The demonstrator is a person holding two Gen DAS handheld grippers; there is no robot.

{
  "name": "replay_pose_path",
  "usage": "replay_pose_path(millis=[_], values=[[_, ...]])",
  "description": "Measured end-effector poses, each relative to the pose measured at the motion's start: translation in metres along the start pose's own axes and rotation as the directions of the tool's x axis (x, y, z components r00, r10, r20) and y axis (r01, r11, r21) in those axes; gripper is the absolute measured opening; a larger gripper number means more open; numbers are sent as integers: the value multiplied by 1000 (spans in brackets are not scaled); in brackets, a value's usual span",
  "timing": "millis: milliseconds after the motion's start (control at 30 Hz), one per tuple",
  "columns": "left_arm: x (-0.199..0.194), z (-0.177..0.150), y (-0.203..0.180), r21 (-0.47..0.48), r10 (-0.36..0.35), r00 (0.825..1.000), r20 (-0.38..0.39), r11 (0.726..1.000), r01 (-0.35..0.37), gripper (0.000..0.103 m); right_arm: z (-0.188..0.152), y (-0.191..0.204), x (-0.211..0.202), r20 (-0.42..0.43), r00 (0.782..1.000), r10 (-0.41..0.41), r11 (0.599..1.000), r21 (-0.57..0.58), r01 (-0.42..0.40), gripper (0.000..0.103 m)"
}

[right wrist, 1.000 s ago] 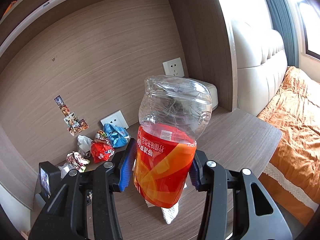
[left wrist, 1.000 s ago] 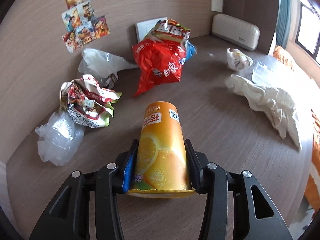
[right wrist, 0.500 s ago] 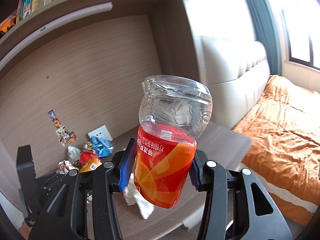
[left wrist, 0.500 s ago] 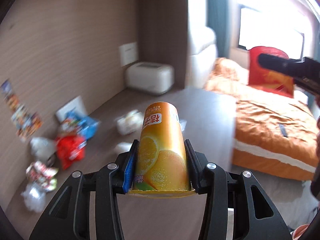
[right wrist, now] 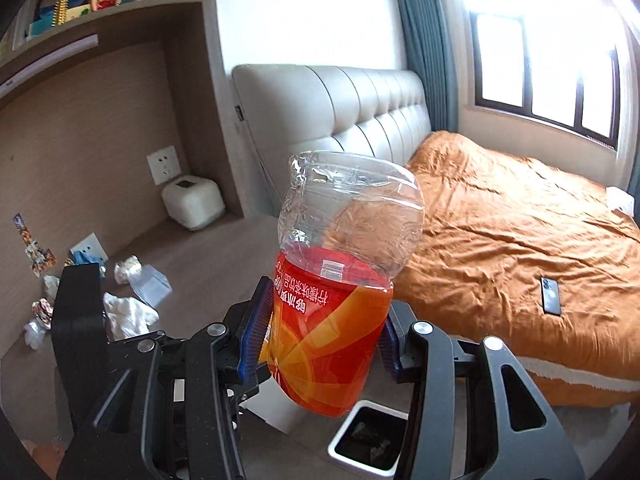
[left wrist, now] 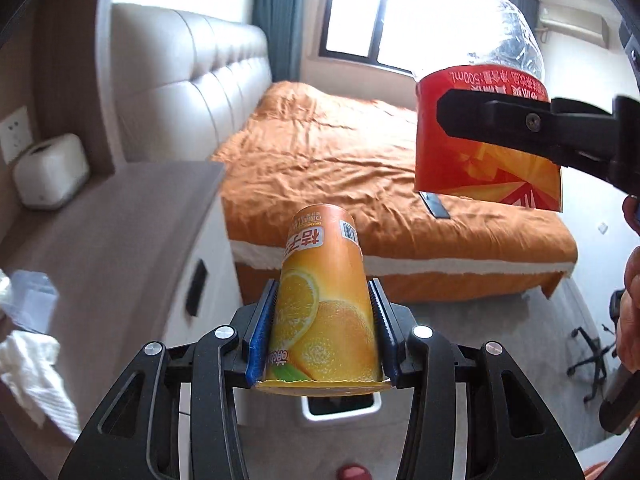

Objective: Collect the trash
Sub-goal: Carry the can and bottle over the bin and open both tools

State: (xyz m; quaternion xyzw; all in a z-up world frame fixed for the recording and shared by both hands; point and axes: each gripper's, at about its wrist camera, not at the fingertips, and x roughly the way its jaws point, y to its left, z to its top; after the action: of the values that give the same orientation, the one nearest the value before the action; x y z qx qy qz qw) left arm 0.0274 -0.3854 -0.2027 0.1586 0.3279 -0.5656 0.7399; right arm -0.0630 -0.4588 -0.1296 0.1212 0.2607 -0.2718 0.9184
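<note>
An upside-down orange juice cup (left wrist: 325, 300) is clamped between the blue pads of my left gripper (left wrist: 322, 336), which is shut on it. Just under the cup's rim shows part of a white-rimmed trash bin (left wrist: 340, 416) on the floor. My right gripper (right wrist: 324, 336) is shut on a crushed clear bottle with a red and orange label (right wrist: 332, 320). That bottle (left wrist: 480, 156) also hangs at the upper right of the left wrist view, with one of the right gripper's fingers (left wrist: 500, 120) across it. In the right wrist view the bin (right wrist: 344, 426) stands below the bottle.
A bed with an orange cover (right wrist: 500, 232) fills the right side, with a phone (right wrist: 550, 296) lying on it. The desk (left wrist: 120, 220) to the left carries white tissue (right wrist: 128, 316), wrappers and a white box (right wrist: 192, 200). A chair base (left wrist: 592, 356) stands on the floor.
Both grippers have swung away from the littered desk toward the bed and the floor bin. The cup and the bottle stay gripped as before.
</note>
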Motion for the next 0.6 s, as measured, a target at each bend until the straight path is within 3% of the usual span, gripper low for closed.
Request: replay_pose_path(millis=[100, 267, 533, 567, 600], values=[[46, -22, -17, 16, -62, 995, -80, 998, 63, 44, -31, -23, 31, -94, 995, -39, 999, 26, 41, 49], [128, -62, -22, 8, -149, 970, -192, 988, 154, 44, -94, -46, 95, -230, 972, -53, 997, 46, 65, 49], [257, -146, -6, -13, -223, 933, -283, 973, 229, 49, -216, -90, 210, -360, 932, -49, 993, 81, 84, 49], [267, -152, -2, -26, -228, 931, -284, 973, 230, 67, -233, -96, 223, -371, 927, -54, 993, 81, 90, 51], [284, -164, 4, -48, -229, 932, -279, 973, 225, 99, -246, -105, 234, -386, 921, -56, 992, 79, 94, 55]])
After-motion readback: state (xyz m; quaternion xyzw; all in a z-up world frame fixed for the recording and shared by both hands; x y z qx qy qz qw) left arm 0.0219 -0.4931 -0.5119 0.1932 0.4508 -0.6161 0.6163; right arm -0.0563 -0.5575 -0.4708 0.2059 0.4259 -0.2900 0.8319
